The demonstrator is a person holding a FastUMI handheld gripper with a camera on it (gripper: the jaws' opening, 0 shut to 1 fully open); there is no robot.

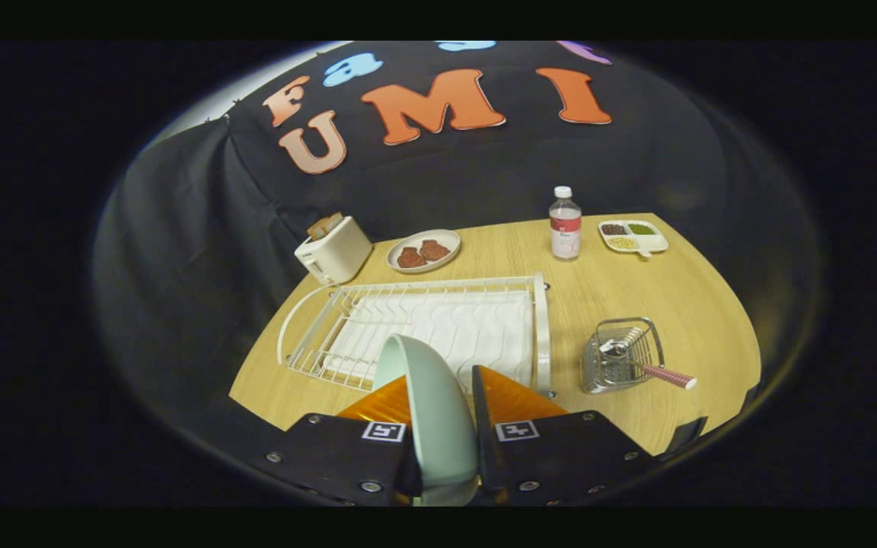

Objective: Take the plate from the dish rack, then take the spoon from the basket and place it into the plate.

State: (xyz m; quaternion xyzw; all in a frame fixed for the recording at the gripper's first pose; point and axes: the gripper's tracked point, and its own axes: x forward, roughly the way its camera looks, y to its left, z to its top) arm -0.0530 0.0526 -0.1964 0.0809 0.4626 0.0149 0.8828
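Our hand-held gripper (442,434) pinches the pale green plate (427,411) on edge, both orange fingers (518,399) pressed against its faces, and the plate stands upright between them, above the near end of the white dish rack (423,323). We judge the plate is out of the rack and must next be laid on the tabletop (682,304). A thin, smooth rim held this way may pivot or slide if we tilt too quickly, and it could clip the rack's wires on the way across. The spoon (655,371) lies in the wire basket (625,354) to the right of the rack, its handle poking over the rim; a careless swing could knock it. The water bottle (565,224) stands well beyond.
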